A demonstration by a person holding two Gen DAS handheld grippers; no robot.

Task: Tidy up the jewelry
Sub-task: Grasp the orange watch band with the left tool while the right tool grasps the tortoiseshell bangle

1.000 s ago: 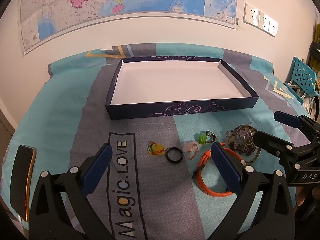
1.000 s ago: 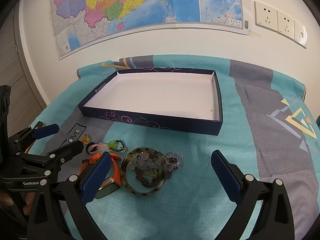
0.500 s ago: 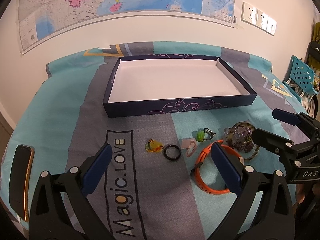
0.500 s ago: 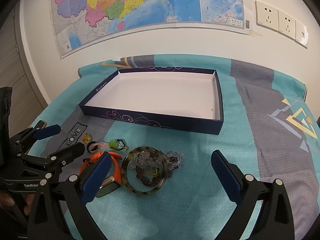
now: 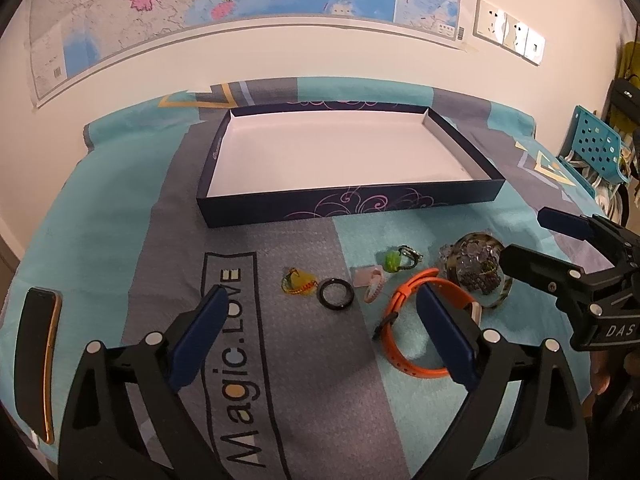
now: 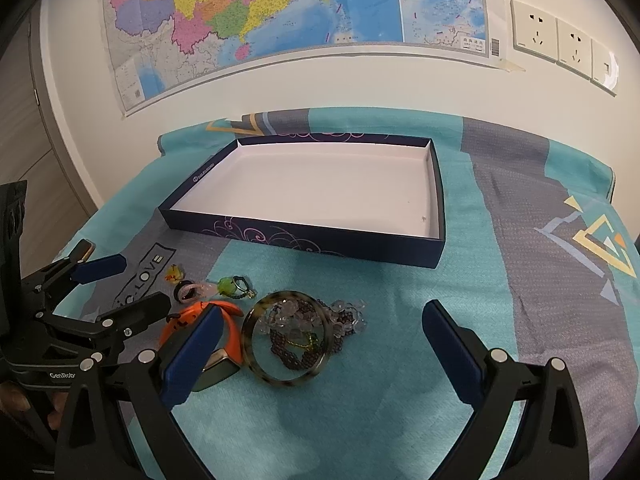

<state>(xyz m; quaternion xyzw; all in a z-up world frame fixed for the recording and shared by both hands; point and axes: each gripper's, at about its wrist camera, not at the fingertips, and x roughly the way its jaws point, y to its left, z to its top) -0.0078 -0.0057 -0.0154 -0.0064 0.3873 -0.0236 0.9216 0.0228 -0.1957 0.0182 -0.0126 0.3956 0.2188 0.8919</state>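
A dark blue box tray [image 5: 348, 204] with a white, bare floor lies at the back of the cloth-covered table. In front of it sit a yellow-green ring [image 5: 298, 282], a black ring [image 5: 335, 296], a pink ring [image 5: 372, 284], a green ring [image 5: 396, 259] and an orange watch strap [image 5: 408, 360]. A tortoiseshell bangle [image 6: 288, 378] surrounds a heap of beads [image 6: 296, 344]. My left gripper [image 5: 322, 300] hovers above the rings, its jaws closing but wide, gripping nothing. My right gripper [image 6: 324, 310] is open above the bangle, not touching it.
A phone [image 5: 36, 360] lies at the table's left edge. A blue perforated chair [image 5: 596, 152] stands off the right side. A map and wall sockets [image 6: 560, 36] hang behind the table. Patterned teal and grey cloth [image 6: 520, 280] covers the right part.
The left gripper's fingers have come slightly closer together. The jewelry, the box and the right gripper have stayed where they were.
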